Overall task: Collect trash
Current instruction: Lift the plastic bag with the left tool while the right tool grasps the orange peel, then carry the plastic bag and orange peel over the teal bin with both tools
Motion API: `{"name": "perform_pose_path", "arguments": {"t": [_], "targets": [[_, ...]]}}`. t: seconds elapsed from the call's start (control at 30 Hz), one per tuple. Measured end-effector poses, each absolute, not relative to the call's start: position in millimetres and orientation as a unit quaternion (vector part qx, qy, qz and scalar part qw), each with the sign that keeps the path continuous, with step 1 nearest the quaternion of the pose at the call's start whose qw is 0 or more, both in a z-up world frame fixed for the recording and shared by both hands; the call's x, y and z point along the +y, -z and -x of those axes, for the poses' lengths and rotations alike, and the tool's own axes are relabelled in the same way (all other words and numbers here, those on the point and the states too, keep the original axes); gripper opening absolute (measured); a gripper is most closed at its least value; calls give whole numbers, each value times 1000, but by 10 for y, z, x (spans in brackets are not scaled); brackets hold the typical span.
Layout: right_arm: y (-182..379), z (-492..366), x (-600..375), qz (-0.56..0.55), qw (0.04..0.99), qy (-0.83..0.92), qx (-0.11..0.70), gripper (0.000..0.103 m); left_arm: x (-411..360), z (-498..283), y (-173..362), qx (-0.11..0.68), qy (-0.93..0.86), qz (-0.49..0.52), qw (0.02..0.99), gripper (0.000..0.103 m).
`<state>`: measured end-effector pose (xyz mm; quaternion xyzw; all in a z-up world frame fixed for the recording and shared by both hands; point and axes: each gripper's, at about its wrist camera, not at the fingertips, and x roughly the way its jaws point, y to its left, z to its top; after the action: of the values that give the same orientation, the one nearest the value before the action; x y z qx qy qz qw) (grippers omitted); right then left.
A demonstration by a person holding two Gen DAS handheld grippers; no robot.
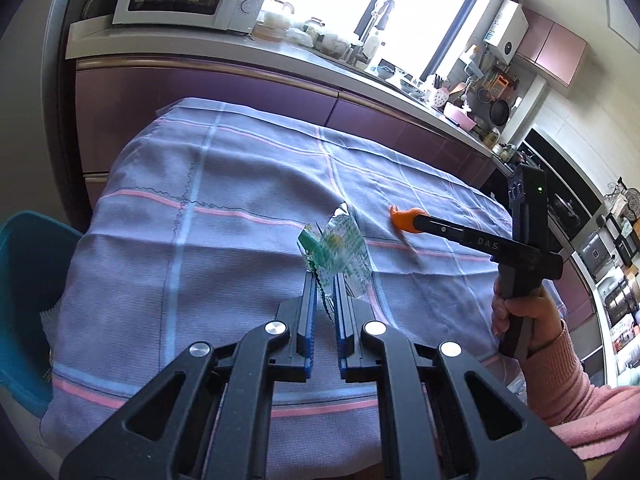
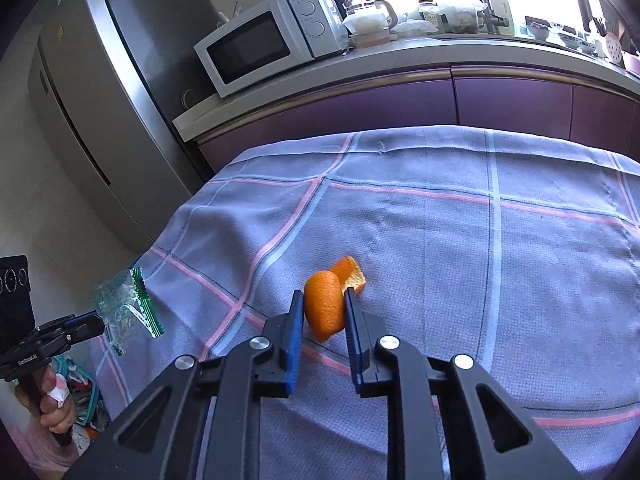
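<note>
Left gripper pinches a plastic bag near-shut above the cloth, right gripper clamps an orange peel over mid-table; flimsy bag may slip free, curved peel may pop out.

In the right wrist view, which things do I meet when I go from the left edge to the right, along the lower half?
Hand on the left gripper's handle → left gripper → clear plastic bag → orange peel, between the right gripper's fingers → bare checked tablecloth.
</note>
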<state>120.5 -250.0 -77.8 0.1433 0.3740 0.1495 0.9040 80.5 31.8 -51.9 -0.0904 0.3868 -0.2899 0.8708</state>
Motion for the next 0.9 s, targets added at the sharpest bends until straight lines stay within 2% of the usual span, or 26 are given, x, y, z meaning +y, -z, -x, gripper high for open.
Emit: {"name": "perform_pose_path", "arguments": {"t": [0.43,0.9], "targets": [[426,-1017,-2045,-146,906,-216,334,16,785,-729,419,366,248,97,892,9],[264,-1031,-1360,-120,889,-300,325,16,1318,-518,298,348,192,106,912,9]]}}
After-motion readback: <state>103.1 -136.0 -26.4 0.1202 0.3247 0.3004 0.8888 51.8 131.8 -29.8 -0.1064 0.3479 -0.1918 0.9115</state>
